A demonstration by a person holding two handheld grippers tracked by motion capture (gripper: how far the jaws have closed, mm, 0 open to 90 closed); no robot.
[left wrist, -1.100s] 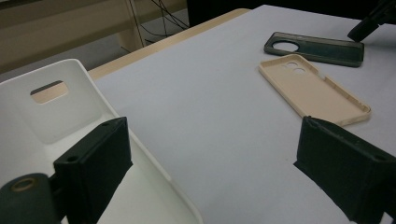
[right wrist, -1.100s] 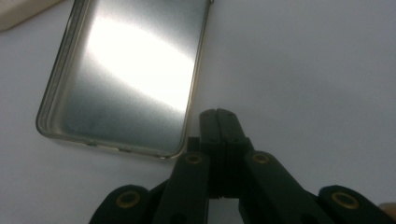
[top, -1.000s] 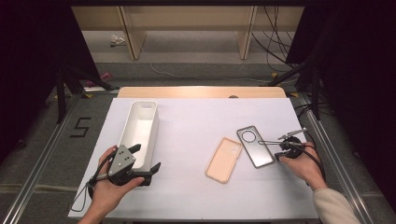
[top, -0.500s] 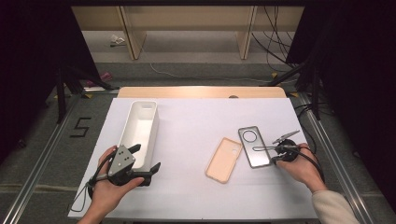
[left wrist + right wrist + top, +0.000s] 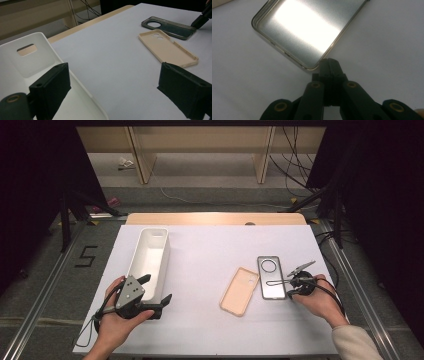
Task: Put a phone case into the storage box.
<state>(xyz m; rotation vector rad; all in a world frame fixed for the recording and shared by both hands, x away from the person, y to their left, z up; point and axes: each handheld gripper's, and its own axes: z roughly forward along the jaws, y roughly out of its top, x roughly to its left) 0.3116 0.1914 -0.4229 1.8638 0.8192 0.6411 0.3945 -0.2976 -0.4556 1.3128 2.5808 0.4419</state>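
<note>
On the right side of the table, your right gripper (image 5: 289, 290) has moved a little nearer to the dark phone case (image 5: 270, 277), jaws together at its near corner. Your left gripper (image 5: 156, 289) stays by the white bin (image 5: 150, 260), jaws apart. That case is translucent grey, lying flat, just beside the beige case (image 5: 240, 290).

Looked like a lab recording station: white-covered table (image 5: 210, 255) ringed by black curtains (image 5: 380, 195), floor rails (image 5: 45, 285) at nine o'clock, loose cables (image 5: 295, 165) and wooden shelving (image 5: 200, 140) at twelve.
</note>
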